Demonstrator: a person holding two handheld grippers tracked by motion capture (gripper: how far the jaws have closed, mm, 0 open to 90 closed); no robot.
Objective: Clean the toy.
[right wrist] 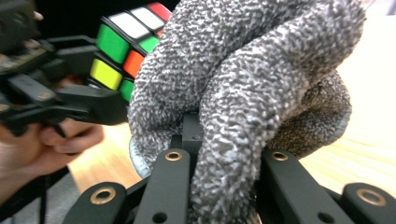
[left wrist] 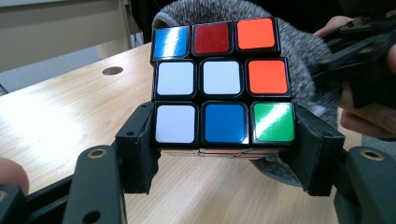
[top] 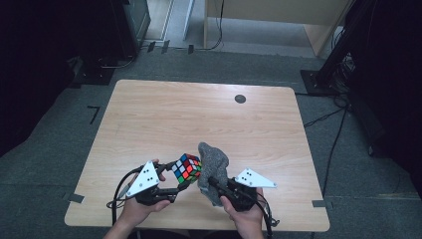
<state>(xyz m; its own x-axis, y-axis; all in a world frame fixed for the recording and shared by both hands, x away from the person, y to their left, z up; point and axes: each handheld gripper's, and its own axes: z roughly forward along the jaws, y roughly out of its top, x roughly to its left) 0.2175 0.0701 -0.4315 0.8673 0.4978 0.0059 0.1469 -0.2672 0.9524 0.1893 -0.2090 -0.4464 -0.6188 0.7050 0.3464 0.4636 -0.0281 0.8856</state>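
A scrambled Rubik's cube (top: 187, 168) hangs just above the wooden table (top: 199, 114) near its front edge. My left gripper (top: 181, 179) is shut on it, and in the left gripper view the two jaws clamp the bottom row of the cube (left wrist: 223, 84) from both sides. A grey knitted cloth (top: 214, 167) presses against the cube's right side. My right gripper (top: 211, 181) is shut on that cloth (right wrist: 243, 84), which bunches between and over its jaws (right wrist: 224, 140). Behind the cloth the cube (right wrist: 126, 42) and the left gripper (right wrist: 70, 100) are partly hidden.
A small dark round disc (top: 240, 98) sits near the table's far edge. Dark equipment stands and cables (top: 338, 114) lie on the floor to the right, and black cabinets (top: 124, 30) stand at the back left.
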